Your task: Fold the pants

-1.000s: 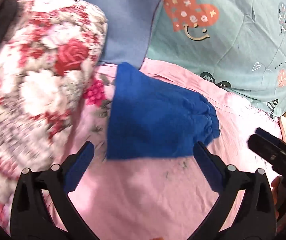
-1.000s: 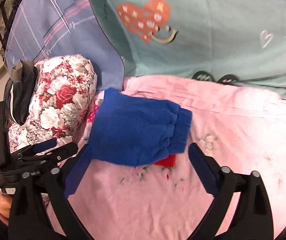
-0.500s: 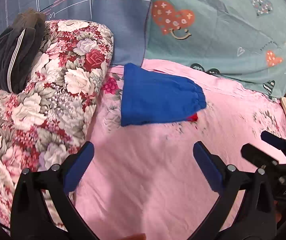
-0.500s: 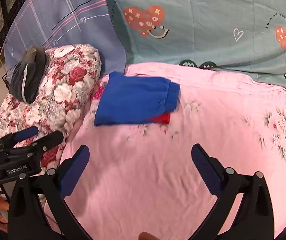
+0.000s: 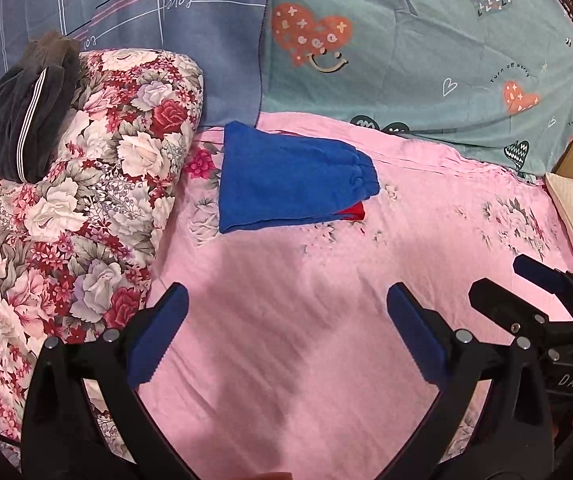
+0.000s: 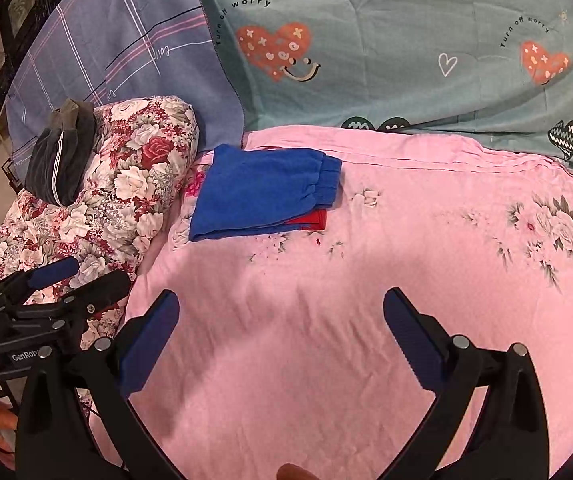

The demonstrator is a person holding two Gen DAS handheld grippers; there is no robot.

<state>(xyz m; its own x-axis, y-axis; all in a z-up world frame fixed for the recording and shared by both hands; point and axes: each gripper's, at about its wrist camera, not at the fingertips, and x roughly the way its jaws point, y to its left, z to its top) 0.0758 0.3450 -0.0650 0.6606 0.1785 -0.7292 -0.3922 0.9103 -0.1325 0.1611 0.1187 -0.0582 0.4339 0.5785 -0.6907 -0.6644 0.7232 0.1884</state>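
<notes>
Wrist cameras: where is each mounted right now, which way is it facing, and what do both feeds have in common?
Left wrist: on the left gripper, facing forward over the pink bedsheet toward the folded blue pants; its own open fingers show, with the right gripper at right.
Right wrist: on the right gripper, facing likewise; the left gripper shows at left.
Shared: pants, floral quilt, teal heart-print sheet.

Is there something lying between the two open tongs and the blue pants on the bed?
Nothing visible. Only bare pink sheet lies between the left tongs and the folded blue pants, and likewise before the right tongs. The flowered quilt sits to the left side, off the path.
</notes>
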